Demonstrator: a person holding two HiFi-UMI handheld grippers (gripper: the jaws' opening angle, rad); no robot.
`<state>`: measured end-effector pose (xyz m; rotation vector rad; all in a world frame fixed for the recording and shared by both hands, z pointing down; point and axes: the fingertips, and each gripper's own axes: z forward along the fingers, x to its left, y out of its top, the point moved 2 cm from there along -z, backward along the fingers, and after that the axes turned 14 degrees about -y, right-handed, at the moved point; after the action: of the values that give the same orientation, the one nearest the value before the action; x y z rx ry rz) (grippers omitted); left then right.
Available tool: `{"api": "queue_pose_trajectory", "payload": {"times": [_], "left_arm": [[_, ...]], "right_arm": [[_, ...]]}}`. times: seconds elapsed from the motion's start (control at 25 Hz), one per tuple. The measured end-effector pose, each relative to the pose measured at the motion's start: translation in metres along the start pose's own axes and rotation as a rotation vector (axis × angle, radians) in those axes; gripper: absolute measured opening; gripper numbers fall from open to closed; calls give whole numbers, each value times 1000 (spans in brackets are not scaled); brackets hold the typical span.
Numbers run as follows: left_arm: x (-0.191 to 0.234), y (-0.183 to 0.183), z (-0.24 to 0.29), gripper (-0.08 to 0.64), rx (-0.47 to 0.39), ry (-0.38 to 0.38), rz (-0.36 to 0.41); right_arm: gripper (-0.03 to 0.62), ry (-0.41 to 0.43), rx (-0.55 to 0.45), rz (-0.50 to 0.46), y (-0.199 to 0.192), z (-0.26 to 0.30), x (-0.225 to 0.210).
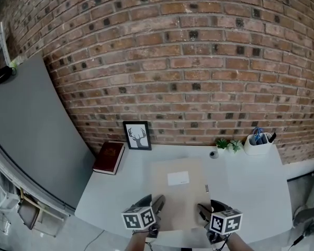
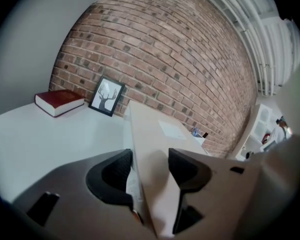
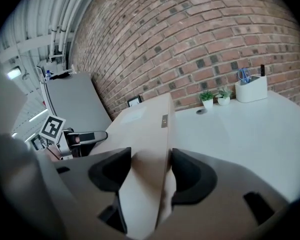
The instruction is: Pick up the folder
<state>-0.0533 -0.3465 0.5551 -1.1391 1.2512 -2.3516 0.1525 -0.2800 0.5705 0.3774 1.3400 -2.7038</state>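
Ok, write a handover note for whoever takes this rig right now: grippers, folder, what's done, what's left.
Left gripper: jaws shut on the folder, near left corner.
Right gripper: jaws shut on its near right corner.
Folder: mid-table, near edge in both grips.
Done: both grips made.
Left: raise it clear of the table; cannot tell whether its far edge is off yet.
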Motion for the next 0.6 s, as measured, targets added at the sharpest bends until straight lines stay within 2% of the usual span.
{"api": "queue_pose_trajectory", "payload": {"times": [0.24, 0.6], "left_arm": [[-24, 42, -10, 235, -68, -18, 119], [-58, 95, -32, 236, -192, -31, 227]], "right_arm": [[253, 8, -90, -3, 32, -17, 10], [253, 22, -236, -46, 79, -46, 27]]}}
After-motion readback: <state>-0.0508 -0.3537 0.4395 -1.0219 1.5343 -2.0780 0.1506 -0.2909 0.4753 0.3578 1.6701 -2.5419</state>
